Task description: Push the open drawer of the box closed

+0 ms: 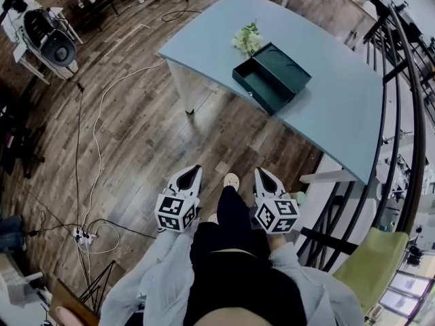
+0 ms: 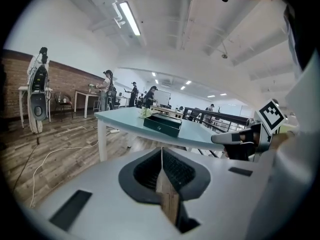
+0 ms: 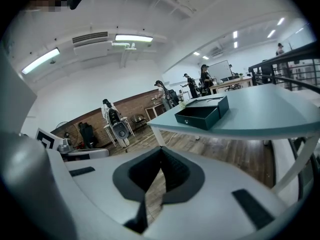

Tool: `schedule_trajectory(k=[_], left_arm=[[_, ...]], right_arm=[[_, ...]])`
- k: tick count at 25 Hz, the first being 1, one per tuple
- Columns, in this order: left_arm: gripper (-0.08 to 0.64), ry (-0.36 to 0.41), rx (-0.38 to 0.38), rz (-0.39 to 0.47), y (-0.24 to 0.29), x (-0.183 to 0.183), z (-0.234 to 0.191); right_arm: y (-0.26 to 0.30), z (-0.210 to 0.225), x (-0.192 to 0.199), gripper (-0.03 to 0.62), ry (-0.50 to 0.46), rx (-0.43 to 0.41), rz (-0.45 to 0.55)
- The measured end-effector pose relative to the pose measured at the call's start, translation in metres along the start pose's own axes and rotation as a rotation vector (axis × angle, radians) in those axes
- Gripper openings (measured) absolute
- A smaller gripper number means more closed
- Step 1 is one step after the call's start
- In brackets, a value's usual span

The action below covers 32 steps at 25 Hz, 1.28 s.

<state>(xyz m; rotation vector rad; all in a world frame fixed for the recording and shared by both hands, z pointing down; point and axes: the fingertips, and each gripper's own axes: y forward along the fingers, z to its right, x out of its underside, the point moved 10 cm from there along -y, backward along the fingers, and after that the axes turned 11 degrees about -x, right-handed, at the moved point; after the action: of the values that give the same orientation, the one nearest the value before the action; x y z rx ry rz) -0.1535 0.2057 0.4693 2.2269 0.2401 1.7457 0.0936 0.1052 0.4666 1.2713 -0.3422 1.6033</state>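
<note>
- head view: far back from the blue table (image 1: 340, 114), so only the walk-up step, no pushing yet.
- left gripper (image 1: 193, 171) held low by the knee, jaws pressed together, nothing between them.
- right gripper (image 1: 262, 172) just the same, low by the other knee.
- next: step up close, lift one gripper, set its tip on the front of the drawer (image 1: 260, 83) near the little knob (image 1: 250, 94), push straight in.
- dark green box (image 1: 289, 65) near the table's edge, just beside some white flowers (image 1: 247, 39).
- drawer pulled far out toward the floor side, looks bare inside, likely light and easy to slide; maybe hold the box so no skidding.
</note>
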Motion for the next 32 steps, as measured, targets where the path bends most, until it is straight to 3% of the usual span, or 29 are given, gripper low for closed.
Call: schedule_trajectory(k=[23, 32], left_arm=[[0.023, 0.003, -0.01, 0.008, 0.145, -0.062, -0.005], [0.023, -0.004, -0.004, 0.012, 0.199, -0.058, 0.008]], right_arm=[[0.089, 0.1, -0.095, 0.006, -0.007, -0.02, 0.003], [0.109, 0.145, -0.112, 0.006, -0.022, -0.019, -0.016]])
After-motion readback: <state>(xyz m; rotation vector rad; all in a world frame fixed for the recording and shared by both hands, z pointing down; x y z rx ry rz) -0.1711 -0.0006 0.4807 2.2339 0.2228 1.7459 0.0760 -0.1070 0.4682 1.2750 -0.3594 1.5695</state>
